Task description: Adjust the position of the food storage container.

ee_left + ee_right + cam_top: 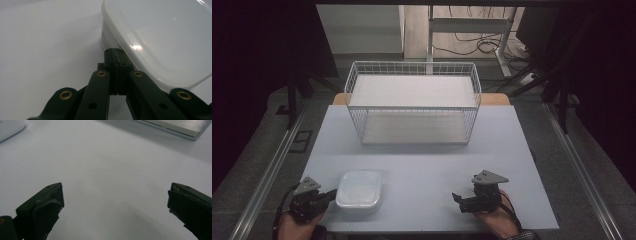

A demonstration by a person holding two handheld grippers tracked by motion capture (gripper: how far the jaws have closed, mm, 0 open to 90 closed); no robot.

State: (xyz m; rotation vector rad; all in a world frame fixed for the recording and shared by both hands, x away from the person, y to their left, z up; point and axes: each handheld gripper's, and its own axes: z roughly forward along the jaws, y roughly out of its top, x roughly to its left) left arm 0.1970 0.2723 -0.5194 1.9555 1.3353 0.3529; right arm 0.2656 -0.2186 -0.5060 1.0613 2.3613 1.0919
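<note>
Left claw (115,51), clenched with nothing between its jaws, rests low on the worktop (422,165) with its tips at the near wall of a white lidded container (160,37); whether the tips press on the wall or stop just short cannot be told. In the high view this claw (331,194) lies at the container's (358,189) left side, near the front left corner of the worktop. Right claw (115,202), released with jaws standing wide apart and holding nothing, hovers over bare worktop well to the right of the container; in the high view it (457,199) points leftward toward it. A white wire basket (412,102) with a flat shelf stands at the far middle of the worktop, well apart from both claws and from the container.

Step in hand, as judged: the approach to the container, with the closed left claw set against its side, perhaps to nudge or steady it. No grasp has yet been made. The next move would call for either a sideways push toward the open right claw, or opening the left jaws wide enough to span the container's rim. The smooth lid and rounded corners may let the container slide or turn if pushed off-centre.
</note>
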